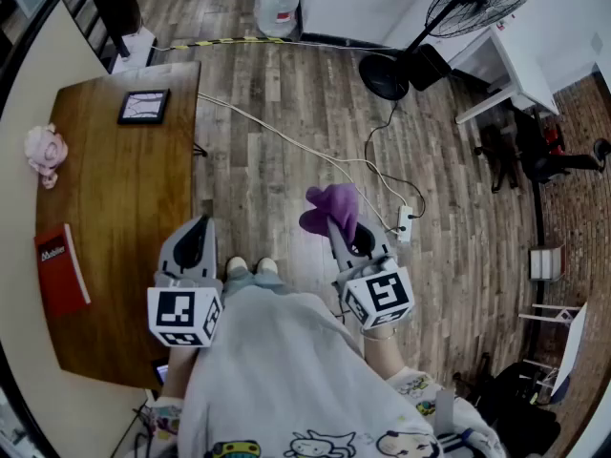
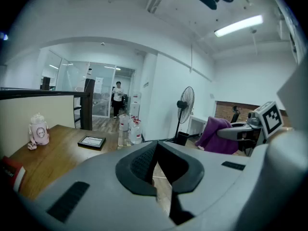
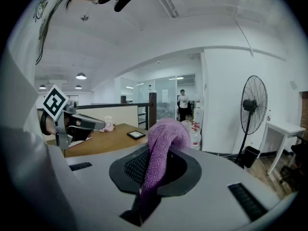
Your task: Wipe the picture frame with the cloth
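Two grippers are being held out level with each other in front of the person's torso, both pointing forward and tipping slightly downward, their marker cubes sitting close to the body. The left gripper [image 1: 196, 229] is hovering over the near right edge of the wooden worktop [image 1: 124, 208], and its jaws are lying fully together with nothing between them. The right gripper [image 1: 346, 235] is hanging off to the side of the worktop, above the plank floor [image 1: 277, 151], and its jaws are clamping a purple cloth [image 1: 330, 208]; the cloth is running up through the jaw gap and drooping over the tips in a soft bunch. The picture frame [image 1: 144, 107], dark-edged, is lying flat at the far end of the worktop near its right edge, well apart from both grippers and from the cloth. A pink bottle [image 1: 45, 151] is standing toward the worktop's left side, and a red book [image 1: 60, 270] is lying nearer the person along that same side. A pedestal fan [image 1: 468, 8] is standing on the floor farther off to the right, and a white power cable is trailing across the planks between it and the worktop.
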Tool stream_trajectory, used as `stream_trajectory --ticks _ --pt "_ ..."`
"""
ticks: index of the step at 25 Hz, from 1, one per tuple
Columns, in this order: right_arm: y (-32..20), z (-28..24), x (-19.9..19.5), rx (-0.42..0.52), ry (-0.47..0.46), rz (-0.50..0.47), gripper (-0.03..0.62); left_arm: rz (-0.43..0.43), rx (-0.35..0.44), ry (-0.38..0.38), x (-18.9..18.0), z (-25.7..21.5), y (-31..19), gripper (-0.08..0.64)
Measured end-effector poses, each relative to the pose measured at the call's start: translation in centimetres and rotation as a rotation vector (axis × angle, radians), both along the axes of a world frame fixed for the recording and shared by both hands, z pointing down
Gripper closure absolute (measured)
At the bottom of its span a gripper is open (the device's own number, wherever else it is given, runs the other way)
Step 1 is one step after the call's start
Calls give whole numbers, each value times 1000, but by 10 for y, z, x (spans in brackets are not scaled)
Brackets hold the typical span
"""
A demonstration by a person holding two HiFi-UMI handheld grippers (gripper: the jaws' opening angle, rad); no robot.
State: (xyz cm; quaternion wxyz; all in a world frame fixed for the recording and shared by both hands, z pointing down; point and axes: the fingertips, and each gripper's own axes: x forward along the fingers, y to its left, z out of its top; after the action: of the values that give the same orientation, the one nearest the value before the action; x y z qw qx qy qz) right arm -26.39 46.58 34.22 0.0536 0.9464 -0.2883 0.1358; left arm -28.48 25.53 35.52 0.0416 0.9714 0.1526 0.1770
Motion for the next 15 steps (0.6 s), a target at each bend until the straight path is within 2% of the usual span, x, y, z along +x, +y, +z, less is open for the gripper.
stream_trajectory --ticks 6,15 --pt "14 1 6 -9 4 -13 566 -27 1 9 5 -1 8 554" --pt "31 1 15 36 5 -26 566 -77 7 29 13 -4 13 546"
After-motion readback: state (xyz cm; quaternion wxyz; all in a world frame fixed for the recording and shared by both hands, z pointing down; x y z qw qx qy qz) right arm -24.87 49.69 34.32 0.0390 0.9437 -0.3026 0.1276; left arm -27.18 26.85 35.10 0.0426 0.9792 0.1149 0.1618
